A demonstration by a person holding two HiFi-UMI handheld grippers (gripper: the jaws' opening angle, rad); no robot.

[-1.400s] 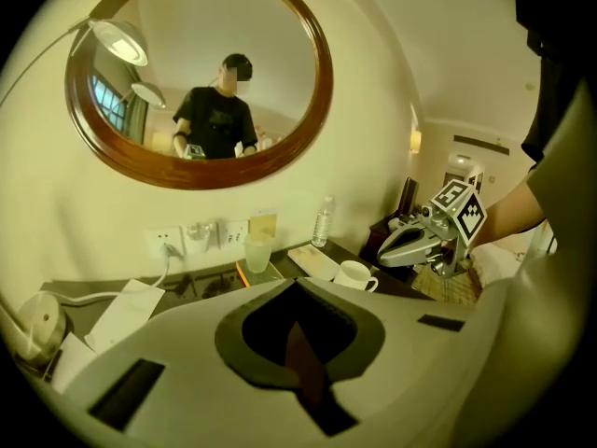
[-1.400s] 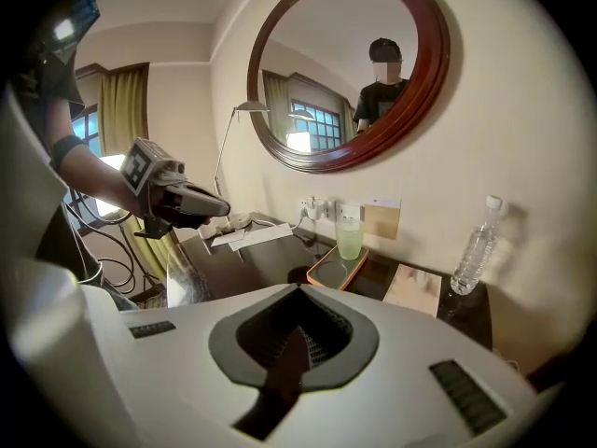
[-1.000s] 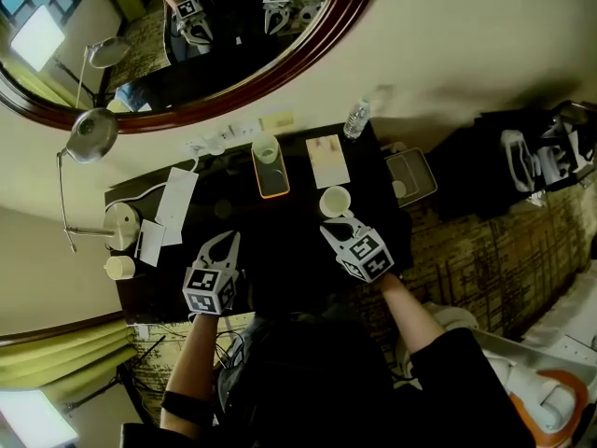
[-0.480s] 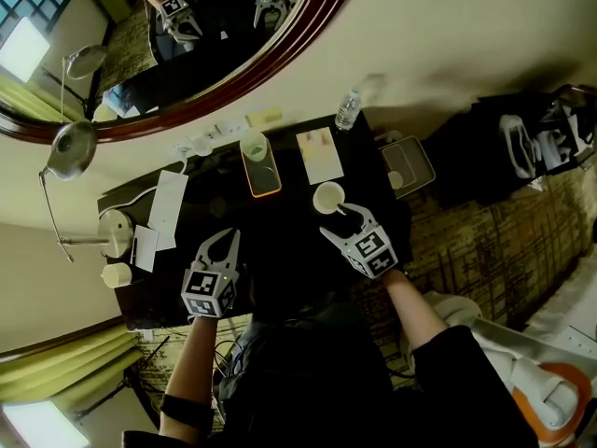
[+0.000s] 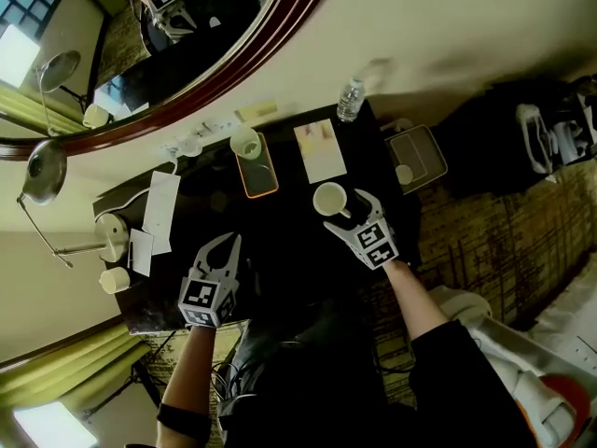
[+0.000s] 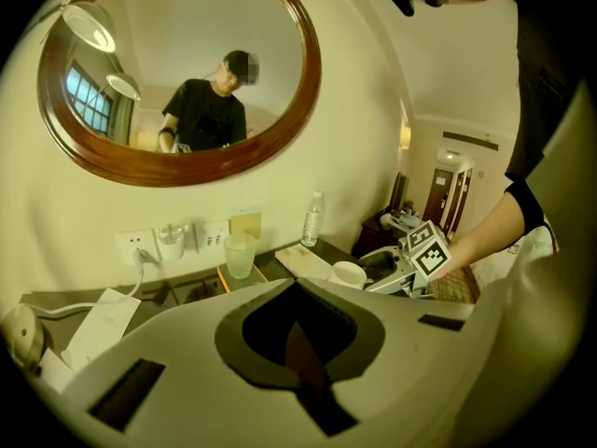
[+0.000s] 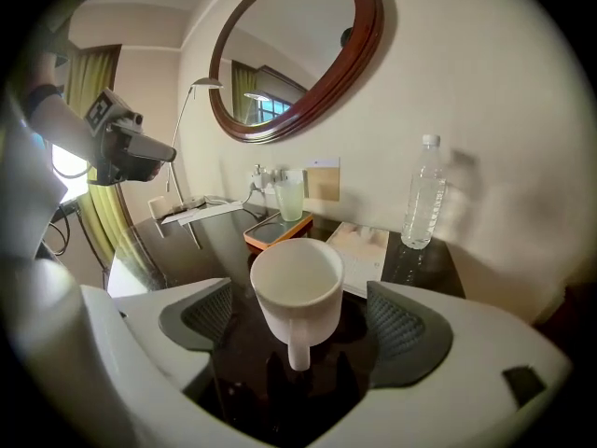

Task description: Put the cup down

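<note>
While upright (mouth up), cup (image 7: pixel 297 283) handle faces person (image 5: pixel 326 385).

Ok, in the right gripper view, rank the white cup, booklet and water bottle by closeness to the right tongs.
1. White cup, between the right tongs, which have just been opening.
2. Booklet, just behind it, slightly right.
3. Water bottle, farthest back, to the right.

Oval mirror (image 5: pixel 187 35) in dark wood frame on cream wall (image 5: pixel 448 26), above glossy black counter (image 5: pixel 289 241). Patterned brown carpet (image 5: pixel 466 241) at right; desk lamp (image 5: pixel 42 171) and yellow-green curtains (image 5: pixel 65 381) at left.
</note>
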